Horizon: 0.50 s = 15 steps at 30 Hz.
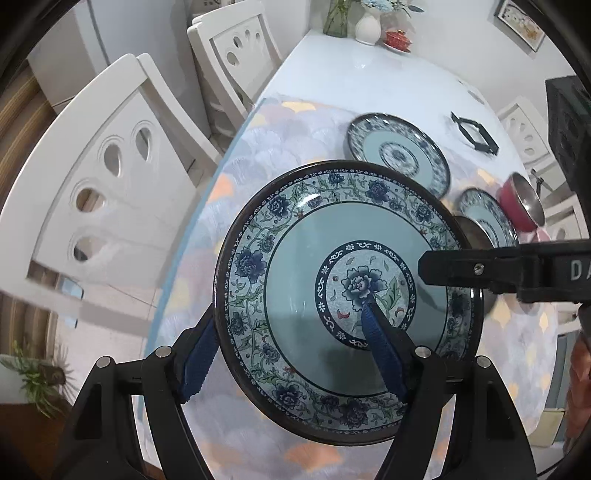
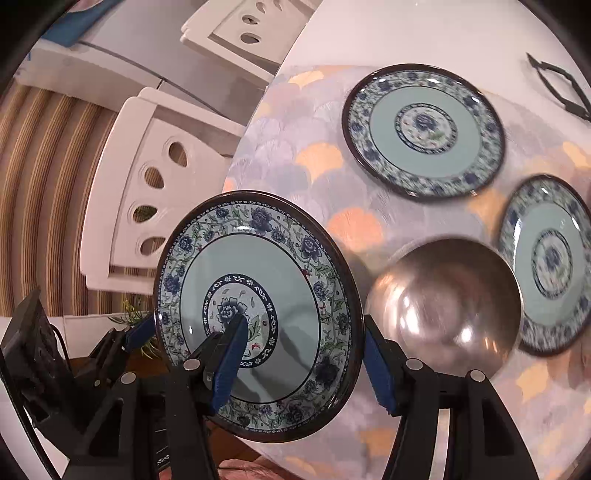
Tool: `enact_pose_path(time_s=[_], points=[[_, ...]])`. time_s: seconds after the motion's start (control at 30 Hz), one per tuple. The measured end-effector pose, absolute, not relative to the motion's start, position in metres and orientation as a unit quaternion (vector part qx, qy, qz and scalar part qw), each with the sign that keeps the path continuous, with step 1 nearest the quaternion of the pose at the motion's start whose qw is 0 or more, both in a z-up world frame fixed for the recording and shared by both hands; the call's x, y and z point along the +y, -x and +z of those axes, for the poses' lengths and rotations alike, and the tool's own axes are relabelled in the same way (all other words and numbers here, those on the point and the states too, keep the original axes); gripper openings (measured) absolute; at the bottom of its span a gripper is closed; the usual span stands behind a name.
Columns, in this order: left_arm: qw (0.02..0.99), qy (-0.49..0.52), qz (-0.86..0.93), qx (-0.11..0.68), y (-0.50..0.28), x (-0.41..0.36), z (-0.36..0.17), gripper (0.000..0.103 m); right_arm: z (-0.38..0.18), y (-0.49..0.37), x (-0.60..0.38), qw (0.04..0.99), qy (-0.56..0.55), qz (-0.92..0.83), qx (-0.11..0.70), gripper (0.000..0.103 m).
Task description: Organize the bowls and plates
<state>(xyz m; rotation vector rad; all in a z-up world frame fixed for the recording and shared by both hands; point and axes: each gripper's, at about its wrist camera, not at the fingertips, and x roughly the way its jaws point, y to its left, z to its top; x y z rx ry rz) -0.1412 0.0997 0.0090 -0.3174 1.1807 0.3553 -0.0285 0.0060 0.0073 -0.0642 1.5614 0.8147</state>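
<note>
A blue floral plate (image 1: 332, 266) is held tilted above the patterned tablecloth by both grippers. My left gripper (image 1: 291, 328) is shut on its near-left rim, one blue finger on its face and one behind. My right gripper (image 2: 306, 350) is shut on the opposite rim; it also shows as a black finger in the left wrist view (image 1: 480, 267). The same plate shows in the right wrist view (image 2: 280, 280). A second floral plate (image 2: 424, 129) and a third (image 2: 550, 266) lie flat on the cloth. A steel bowl (image 2: 447, 299) sits between them.
White chairs (image 1: 122, 199) stand along the table's left edge. A red pot (image 1: 521, 203) lies by the third plate. A black trivet (image 1: 474, 133), vases (image 1: 367, 26) and a red lidded cup (image 1: 397, 38) sit at the far end of the white table (image 1: 332, 74).
</note>
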Motion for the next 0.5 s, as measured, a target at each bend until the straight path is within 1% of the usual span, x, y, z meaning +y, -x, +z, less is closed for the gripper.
enact_pose_path(time_s=[0.5], points=[[0.805,0.147,0.151,0.554,0.182,0.039,0.015,0.073,0.016,0.084,-0.061,0.643,0.014,0.355,0.678,0.060]])
